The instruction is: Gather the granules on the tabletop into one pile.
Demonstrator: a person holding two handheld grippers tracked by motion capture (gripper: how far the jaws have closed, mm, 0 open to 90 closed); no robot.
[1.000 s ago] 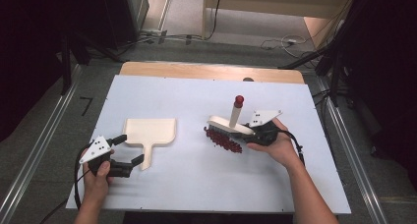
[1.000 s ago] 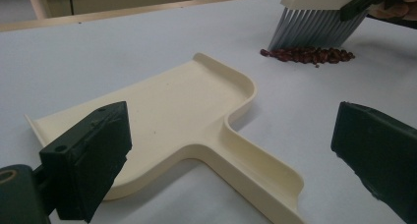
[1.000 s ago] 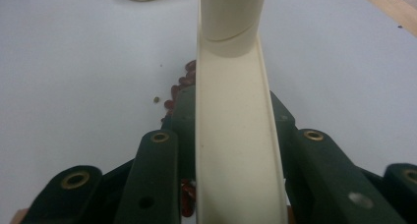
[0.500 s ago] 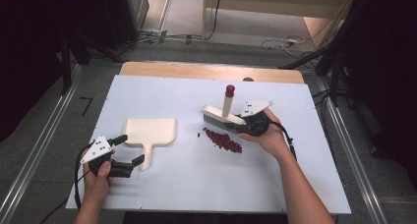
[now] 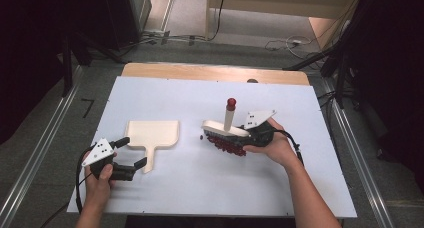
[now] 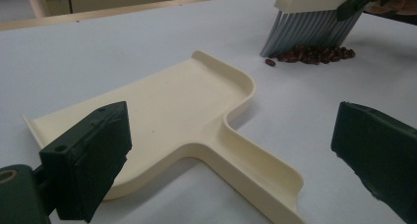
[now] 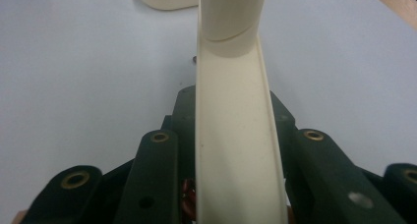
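A cream dustpan lies flat at the left of the white table, its handle pointing toward me. My left gripper stands open with its jaws either side of the handle, not touching it; the left gripper view shows the dustpan between the wide jaws of the left gripper. My right gripper is shut on a cream brush with a red-tipped handle. Its grey bristles rest against a pile of red beans. The right gripper clamps the brush back.
A wooden board edge runs along the table's far side. Metal rails flank the table, with cables on the floor beyond. The beans sit to the right of the dustpan with bare table between them.
The right gripper lifted the brush up and away half a second ago, then brought it back down onto the beans. The left gripper and the dustpan have stayed put.
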